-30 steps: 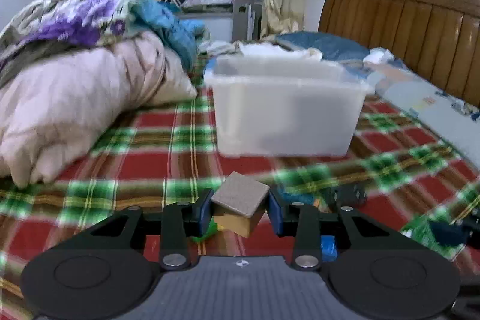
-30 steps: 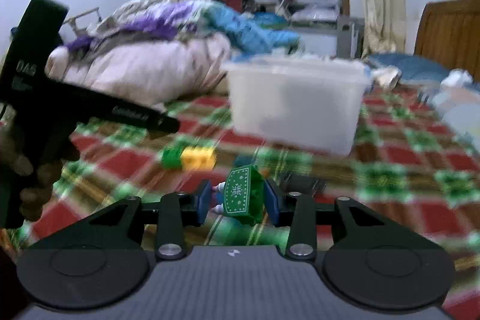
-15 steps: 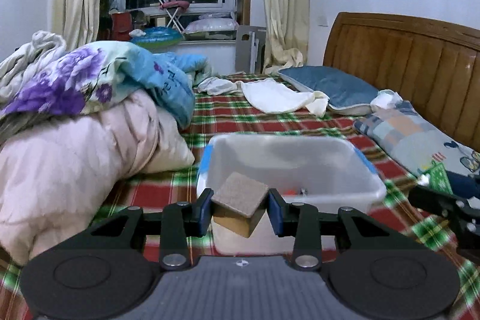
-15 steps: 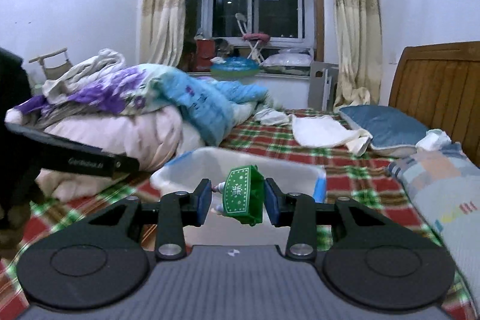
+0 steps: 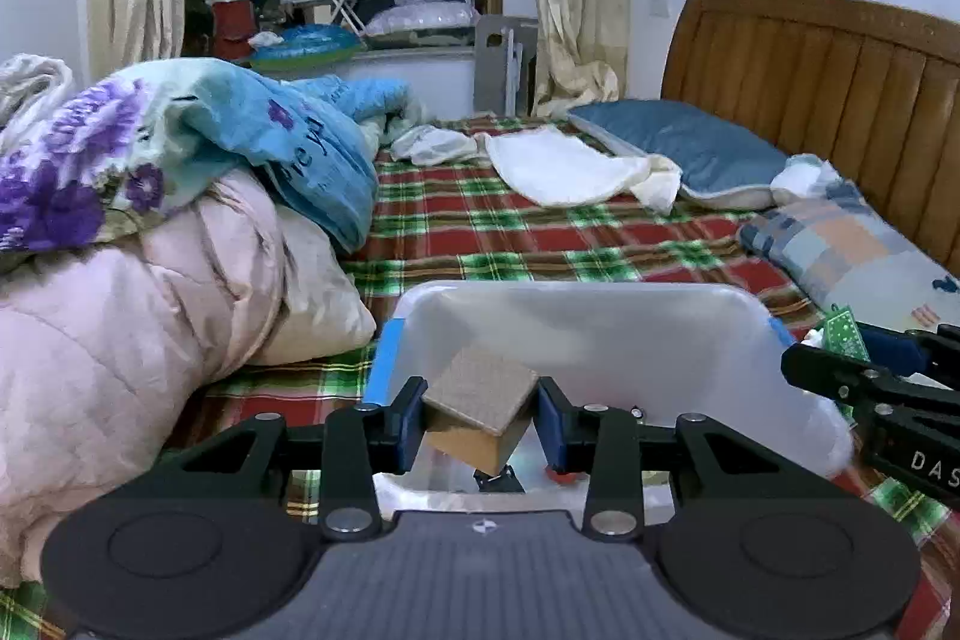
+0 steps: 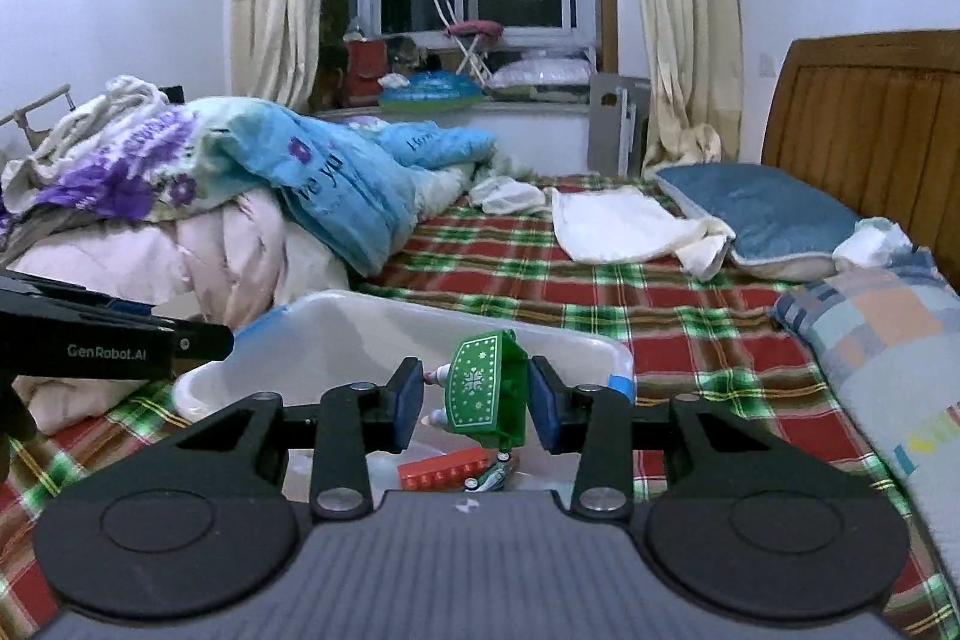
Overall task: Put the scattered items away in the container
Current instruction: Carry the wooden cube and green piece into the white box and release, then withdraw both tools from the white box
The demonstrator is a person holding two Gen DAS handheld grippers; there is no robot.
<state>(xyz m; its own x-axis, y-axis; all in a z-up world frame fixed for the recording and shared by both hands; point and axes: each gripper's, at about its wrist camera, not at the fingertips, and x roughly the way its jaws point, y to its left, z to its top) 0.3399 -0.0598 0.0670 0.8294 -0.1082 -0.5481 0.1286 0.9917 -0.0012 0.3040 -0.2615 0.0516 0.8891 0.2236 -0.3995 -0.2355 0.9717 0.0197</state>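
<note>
right claw (image 6: pixel 475 396) clamps a green toy (image 6: pixel 487 388) above the white container (image 6: pixel 384 319).

2 wrist views | close above container (image 5: pixel 576 304) | facing window, seemingly

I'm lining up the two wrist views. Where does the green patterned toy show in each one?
Left wrist: green patterned toy at the far right edge, in the right gripper.
Right wrist: bottom centre, clamped over the white bin.
Shared landmark: the blue pillow.
</note>
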